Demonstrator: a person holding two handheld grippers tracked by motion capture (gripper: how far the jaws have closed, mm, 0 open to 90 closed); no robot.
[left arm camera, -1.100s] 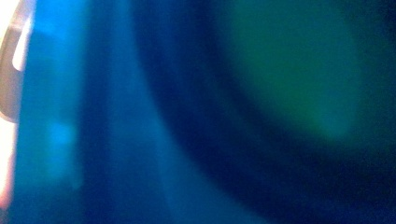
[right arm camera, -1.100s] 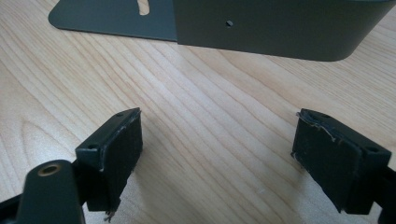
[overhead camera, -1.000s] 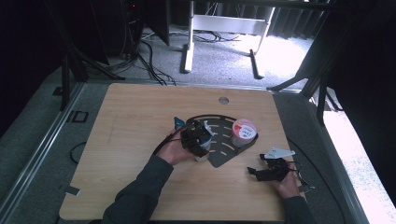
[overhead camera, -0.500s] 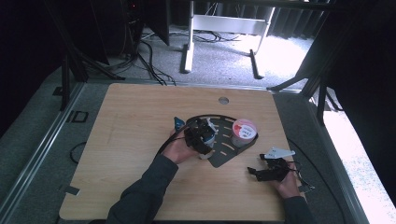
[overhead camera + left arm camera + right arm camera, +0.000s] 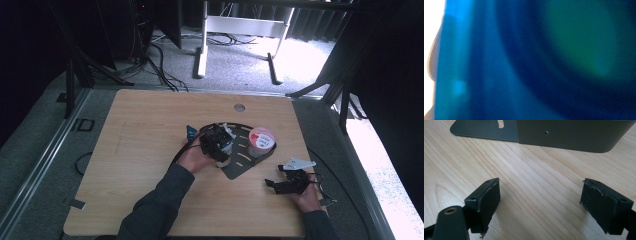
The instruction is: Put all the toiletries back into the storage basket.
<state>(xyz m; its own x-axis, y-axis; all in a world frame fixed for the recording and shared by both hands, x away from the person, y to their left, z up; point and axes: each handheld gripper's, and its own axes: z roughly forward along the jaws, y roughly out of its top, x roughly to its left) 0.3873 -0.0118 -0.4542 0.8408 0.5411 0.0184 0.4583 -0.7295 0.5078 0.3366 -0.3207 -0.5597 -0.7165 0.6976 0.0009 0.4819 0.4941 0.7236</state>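
My left gripper (image 5: 216, 142) sits in the person's left hand over the dark fan-shaped metal rack (image 5: 240, 167) at mid-table. A white and blue cup-like thing (image 5: 226, 146) lies right under it; whether the jaws press on it I cannot tell. The left gripper view is a close blue-green blur (image 5: 529, 60). My right gripper (image 5: 287, 182) rests low on the table at the front right, jaws open with nothing between them. In the right gripper view the right gripper (image 5: 540, 195) stands over bare wood, with the rack's wall (image 5: 564, 132) just ahead.
A white tub with a red lid (image 5: 261, 140) stands on the rack's right side. A small blue piece (image 5: 191, 131) sticks up at the rack's left edge. The wooden table (image 5: 140, 130) has a round hole (image 5: 239, 107) near its far edge. Cables trail from both grippers.
The left hand and its gripper have shifted a little toward the far right, further over the rack. The right gripper has stayed where it was.
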